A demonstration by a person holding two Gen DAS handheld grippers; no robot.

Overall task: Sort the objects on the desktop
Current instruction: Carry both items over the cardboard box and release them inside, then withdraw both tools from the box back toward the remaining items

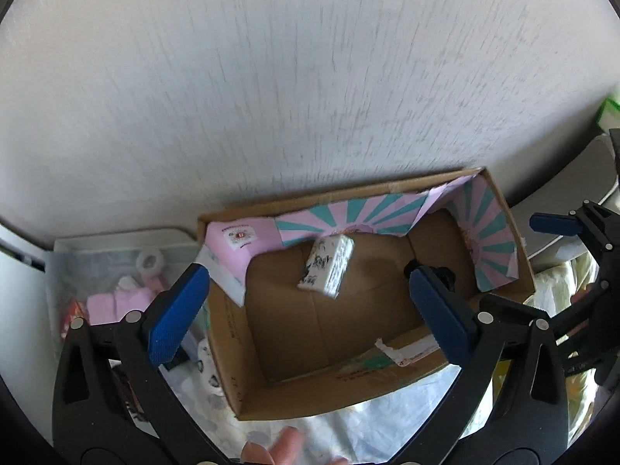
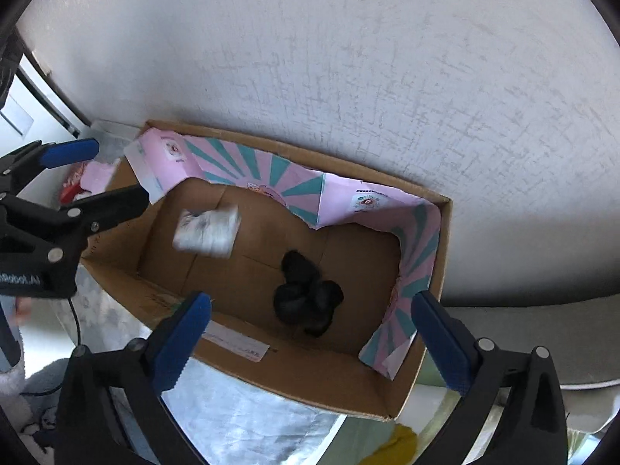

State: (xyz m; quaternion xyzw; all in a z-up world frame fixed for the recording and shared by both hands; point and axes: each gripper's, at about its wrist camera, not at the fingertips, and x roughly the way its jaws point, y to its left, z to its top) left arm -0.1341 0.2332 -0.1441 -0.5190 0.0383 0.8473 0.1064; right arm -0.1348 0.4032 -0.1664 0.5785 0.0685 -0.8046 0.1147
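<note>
Both grippers hover over the cardboard box (image 1: 248,395), which I use as the landmark here. Left gripper (image 1: 306,314) is spread wide and holds nothing. Right gripper (image 2: 310,345) is the same: jaws apart, nothing between the pads.

Inside the box:
- small white printed packet (image 1: 327,267) lies loose toward the back wall, tilted. It's blurred in the right wrist view, so it may be falling or just settling; I can't tell which.
- black bundle (image 2: 308,296) sits on the box floor nearer the front right corner, well apart from the packet. In the left view it's mostly hidden behind the left gripper's right finger.
- pink and teal liner paper (image 2: 271,172) runs along the back and right walls.

Progress, my read: two items are in the box, so sorting is partway done.

Still outside the box:
- clear tray (image 1: 112,240) just left of it, holding pink items and something white. It could be a second sorting bin, not sure.
- small white printed things (image 1: 207,364) by the box's front left corner.
- something yellow (image 2: 403,443) in front of it.

I can't tell from here which of these still need to go in. Next is probably another pick from that leftover clutter.
</note>
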